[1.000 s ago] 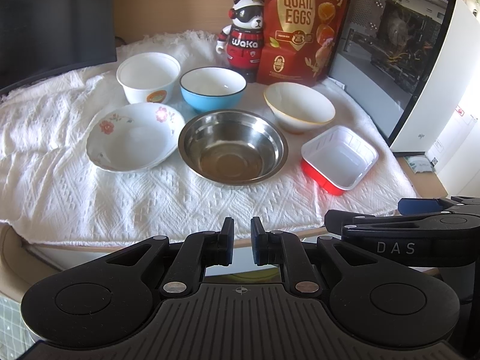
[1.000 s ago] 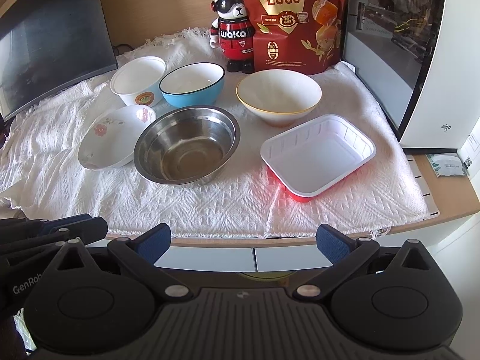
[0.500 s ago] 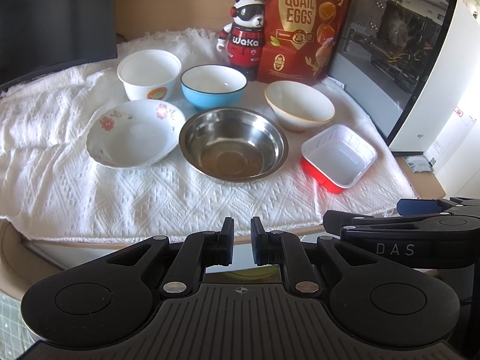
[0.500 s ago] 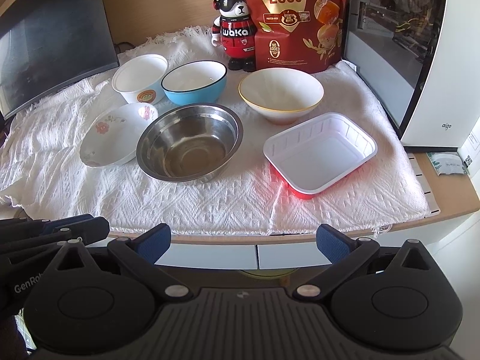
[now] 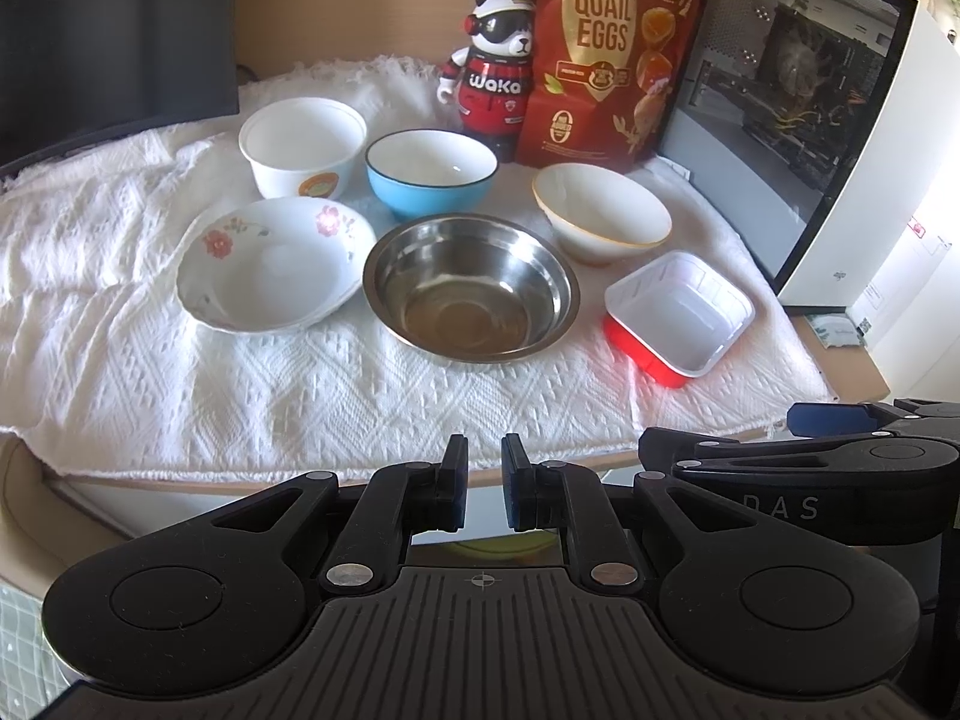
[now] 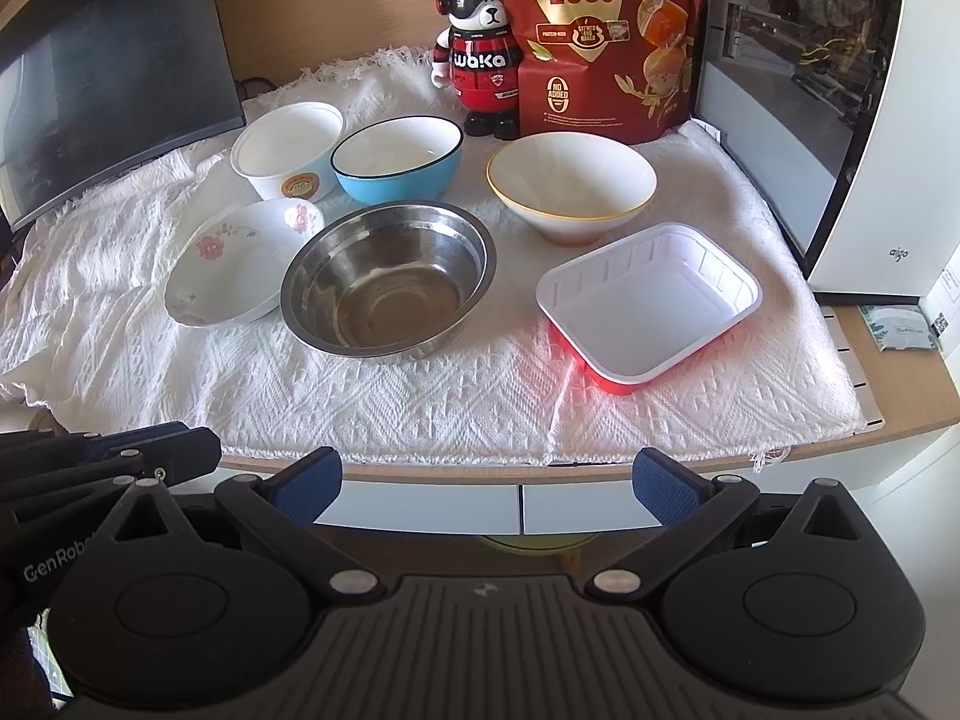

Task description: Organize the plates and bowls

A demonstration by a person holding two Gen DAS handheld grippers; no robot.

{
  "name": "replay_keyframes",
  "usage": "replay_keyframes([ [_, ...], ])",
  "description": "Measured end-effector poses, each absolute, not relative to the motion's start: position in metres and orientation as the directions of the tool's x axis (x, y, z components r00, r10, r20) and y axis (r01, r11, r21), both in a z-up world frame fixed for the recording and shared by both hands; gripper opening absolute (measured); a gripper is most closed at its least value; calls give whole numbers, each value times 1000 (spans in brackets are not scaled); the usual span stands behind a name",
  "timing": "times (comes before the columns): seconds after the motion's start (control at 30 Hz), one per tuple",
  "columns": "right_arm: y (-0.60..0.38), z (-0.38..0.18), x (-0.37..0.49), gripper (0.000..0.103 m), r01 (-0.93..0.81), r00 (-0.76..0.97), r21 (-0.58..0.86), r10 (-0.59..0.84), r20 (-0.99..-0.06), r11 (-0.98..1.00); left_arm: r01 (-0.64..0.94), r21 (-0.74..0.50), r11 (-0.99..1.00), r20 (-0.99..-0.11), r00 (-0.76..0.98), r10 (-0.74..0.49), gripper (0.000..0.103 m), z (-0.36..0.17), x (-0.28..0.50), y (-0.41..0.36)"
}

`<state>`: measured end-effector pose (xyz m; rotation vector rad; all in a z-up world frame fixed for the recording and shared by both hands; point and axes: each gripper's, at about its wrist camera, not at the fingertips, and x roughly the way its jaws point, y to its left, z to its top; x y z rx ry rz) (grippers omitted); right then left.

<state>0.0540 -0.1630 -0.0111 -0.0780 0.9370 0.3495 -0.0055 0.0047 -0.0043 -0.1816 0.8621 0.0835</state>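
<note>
On the white cloth, a steel bowl (image 5: 471, 288) (image 6: 387, 285) sits in the middle. A floral dish (image 5: 273, 264) (image 6: 240, 264) lies to its left. Behind them stand a white paper bowl (image 5: 303, 144) (image 6: 288, 150) and a blue bowl (image 5: 431, 180) (image 6: 396, 159). A cream bowl with a gold rim (image 5: 600, 213) (image 6: 570, 186) and a red-and-white tray (image 5: 678, 315) (image 6: 648, 300) are on the right. My left gripper (image 5: 483, 474) hovers before the table edge, shut and empty. My right gripper (image 6: 486, 480) is beside it, open and empty.
A panda figure (image 5: 495, 66) and a quail-eggs bag (image 5: 606, 54) stand at the back. A white computer case (image 6: 840, 120) walls off the right side and a dark monitor (image 6: 108, 72) the left. The table's front edge (image 6: 540, 471) lies just ahead of both grippers.
</note>
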Motion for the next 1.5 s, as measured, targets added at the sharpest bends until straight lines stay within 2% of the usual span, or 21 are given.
replay_keyframes([
  [0.9, -153, -11, 56, 103, -328, 539, 83, 258, -801, 941, -145, -156, 977, -762, 647, -25, 14, -7, 0, 24],
  [1.23, -139, -19, 81, 103, -280, 606, 54, 220, -764, 958, -146, -275, 950, -748, 653, -116, 15, -28, 31, 83],
  [1.4, -127, -26, 96, 103, -259, 609, 115, 254, -751, 959, -103, -406, 908, -696, 679, -234, 15, -42, 44, 118],
  [1.5, -117, -35, 104, 103, -275, 572, 134, 274, -773, 952, -92, -423, 901, -689, 679, -254, 15, -50, 59, 126],
])
